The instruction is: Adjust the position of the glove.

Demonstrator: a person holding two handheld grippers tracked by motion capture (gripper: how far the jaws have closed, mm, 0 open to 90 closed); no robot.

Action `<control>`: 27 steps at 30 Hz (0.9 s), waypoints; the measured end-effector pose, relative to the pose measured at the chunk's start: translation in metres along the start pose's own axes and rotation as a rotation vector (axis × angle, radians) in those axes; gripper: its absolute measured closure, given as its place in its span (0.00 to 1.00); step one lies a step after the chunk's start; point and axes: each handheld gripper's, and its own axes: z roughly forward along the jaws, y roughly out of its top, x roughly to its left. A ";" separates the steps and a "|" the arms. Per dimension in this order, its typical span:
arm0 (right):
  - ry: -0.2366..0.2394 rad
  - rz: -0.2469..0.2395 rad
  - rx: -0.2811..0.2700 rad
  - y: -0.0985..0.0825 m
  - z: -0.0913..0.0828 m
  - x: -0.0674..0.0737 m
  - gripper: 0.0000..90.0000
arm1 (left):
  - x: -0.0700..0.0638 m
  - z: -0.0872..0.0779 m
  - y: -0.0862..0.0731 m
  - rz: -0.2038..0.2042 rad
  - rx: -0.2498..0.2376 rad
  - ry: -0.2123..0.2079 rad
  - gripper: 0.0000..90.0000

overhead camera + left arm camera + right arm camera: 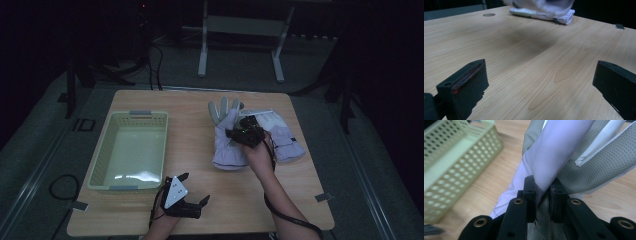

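- Right gripper (pixel 239 131) up over the gloves at about 2 o'clock on the desk (pixel 200 210).
- Jaws pinched tight on a fold of the white glove (pixel 554 152), seen close in the right gripper view.
- Glove cloth pulled up between the jaws, with the grey dotted palm side (pixel 599 167) spread behind it.
- In the high view, pair of gloves (pixel 227 150) lying at the 2 o'clock part of the desk, grey fingers (pixel 223 107) pointing to 12 o'clock.
- Left gripper (pixel 192 192) low at 6 o'clock, close to the near edge of the desk.
- Jaws there wide apart, nothing between them but bare wood.
- Green basket (pixel 102 165) at 9 o'clock, well apart from the gloves, just beside the left gripper's far side.
- Basket also at 10 o'clock in the right gripper view, near the held glove but not touching.
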 end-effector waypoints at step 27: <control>-0.038 0.021 0.081 -0.069 0.036 0.028 0.87 | 0.000 -0.001 0.000 0.003 -0.007 0.001 0.00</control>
